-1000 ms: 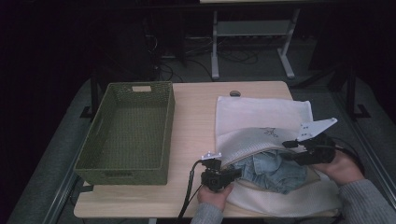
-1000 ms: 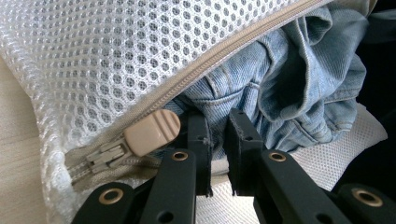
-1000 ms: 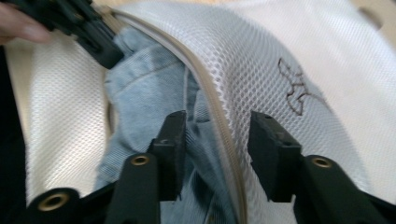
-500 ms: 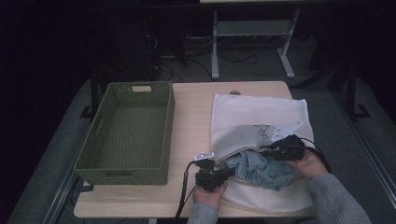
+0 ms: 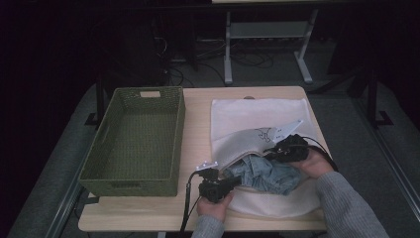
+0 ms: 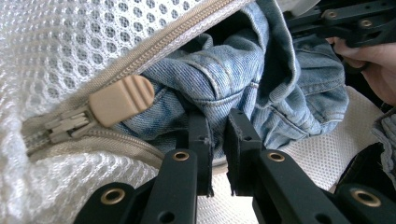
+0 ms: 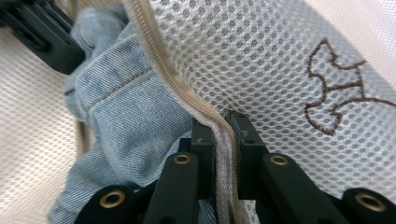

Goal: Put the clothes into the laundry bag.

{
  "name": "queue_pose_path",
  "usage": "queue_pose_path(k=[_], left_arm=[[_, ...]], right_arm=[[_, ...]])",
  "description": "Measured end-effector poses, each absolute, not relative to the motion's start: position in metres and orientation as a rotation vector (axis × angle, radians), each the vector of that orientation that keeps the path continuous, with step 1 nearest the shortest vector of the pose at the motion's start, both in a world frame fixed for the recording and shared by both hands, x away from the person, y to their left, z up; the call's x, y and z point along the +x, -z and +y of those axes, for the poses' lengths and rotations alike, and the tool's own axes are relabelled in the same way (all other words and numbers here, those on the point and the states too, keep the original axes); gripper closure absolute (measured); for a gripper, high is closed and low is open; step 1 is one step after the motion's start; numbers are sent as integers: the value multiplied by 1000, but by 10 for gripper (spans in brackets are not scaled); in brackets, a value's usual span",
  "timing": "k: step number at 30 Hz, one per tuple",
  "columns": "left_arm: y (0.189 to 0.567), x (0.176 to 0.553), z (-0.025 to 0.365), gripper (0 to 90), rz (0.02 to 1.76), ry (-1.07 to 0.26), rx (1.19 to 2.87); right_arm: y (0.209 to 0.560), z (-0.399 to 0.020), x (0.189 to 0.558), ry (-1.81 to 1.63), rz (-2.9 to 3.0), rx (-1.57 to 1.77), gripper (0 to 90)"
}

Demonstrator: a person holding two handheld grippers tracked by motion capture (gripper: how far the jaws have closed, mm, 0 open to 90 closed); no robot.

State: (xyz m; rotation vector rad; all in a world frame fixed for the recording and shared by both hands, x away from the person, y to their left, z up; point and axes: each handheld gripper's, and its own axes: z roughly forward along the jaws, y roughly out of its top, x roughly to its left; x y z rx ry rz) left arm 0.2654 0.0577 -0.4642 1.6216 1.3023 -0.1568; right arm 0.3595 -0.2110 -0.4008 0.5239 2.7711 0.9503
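- Right gripper (image 7: 219, 133) jaws just closing, now clamped on zipper edge (image 7: 154, 60) of mesh bag (image 5: 257, 116); moved in from bag's right side toward jeans (image 5: 265, 174).
- Left gripper (image 6: 218, 140) pinched on lower bag edge, near zipper pull (image 6: 122, 99).
- Likely meaning: mouth held open at both ends, ready to free jeans.
- Jeans: crumpled faded denim, half out of bag, on table (image 5: 198, 106).
- Bag: white honeycomb mesh, beige zipper, brown embroidery.
- Basket (image 5: 136, 141): green woven, rectangular, left of bag.

The mesh bag (image 5: 257, 124) hides part of the denim garment (image 5: 267, 174) (its far end).
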Motion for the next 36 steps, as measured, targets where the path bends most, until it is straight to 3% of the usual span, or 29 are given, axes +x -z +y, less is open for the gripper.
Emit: queue_pose_path(k=[6, 13, 18, 26, 36], left_arm=[[460, 265, 60, 787, 1290, 160, 1640], [448, 262, 63, 639, 1277, 153, 1653], [436, 258, 66, 592, 1250, 146, 1667], [422, 253, 60, 574, 1198, 161, 1684], [444, 260, 6, 578, 1167, 338, 1728]], right_arm=[[390, -223, 355, -1006, 2777, 552, 767], [377, -232, 349, -995, 2775, 551, 785], [369, -235, 345, -973, 2769, 556, 789], [366, -234, 343, -966, 2784, 556, 779], [361, -237, 339, -972, 2785, 563, 771]])
